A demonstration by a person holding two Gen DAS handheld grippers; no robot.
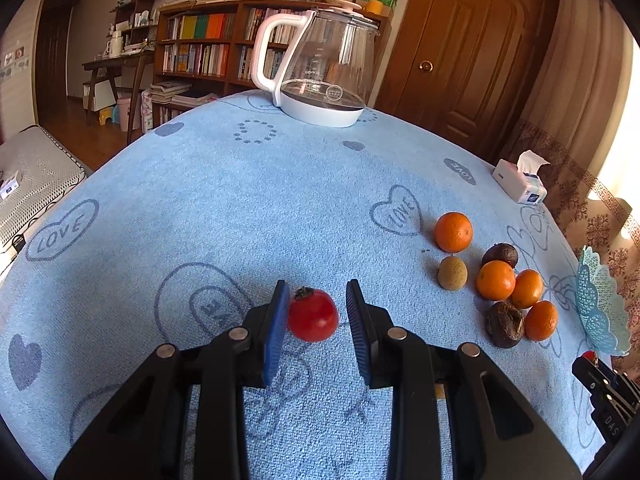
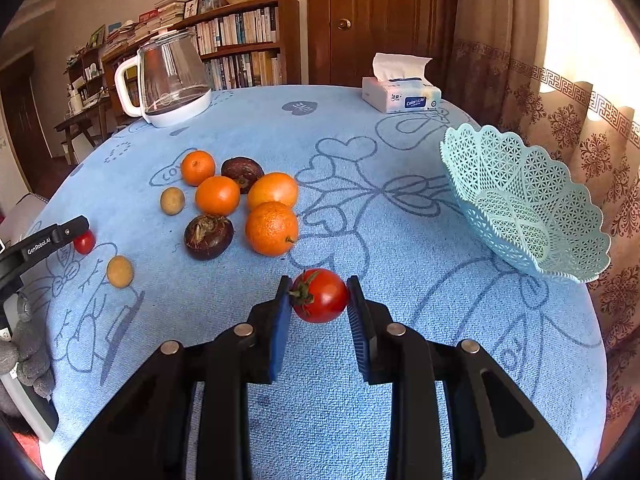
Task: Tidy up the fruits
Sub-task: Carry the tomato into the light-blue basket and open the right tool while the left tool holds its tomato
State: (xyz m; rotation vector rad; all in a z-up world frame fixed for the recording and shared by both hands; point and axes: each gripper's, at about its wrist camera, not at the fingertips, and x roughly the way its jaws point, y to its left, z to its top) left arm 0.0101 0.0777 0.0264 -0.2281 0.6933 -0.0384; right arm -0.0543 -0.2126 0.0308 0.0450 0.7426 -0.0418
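Four oranges (image 2: pixel 272 229), two tomatoes (image 2: pixel 320 295), two dark fruits (image 2: pixel 208 237) (perhaps passionfruit), two small tan fruits (image 2: pixel 119 271), one basket (image 2: pixel 524 204).

"love" on tablecloth (image 1: pixel 224 200)

Left claw (image 1: pixel 318 312) angled down, jaws pinched on a small tomato (image 1: pixel 313 314). Right claw (image 2: pixel 319 300) same pitch, clamped on another tomato (image 2: pixel 320 295). Gray-gloved hand (image 2: pixel 30 354) holds the left unit.

A home living room: crowded bookshelves (image 1: pixel 200 48), wooden door (image 1: pixel 468 48), patterned curtains (image 2: pixel 560 120).
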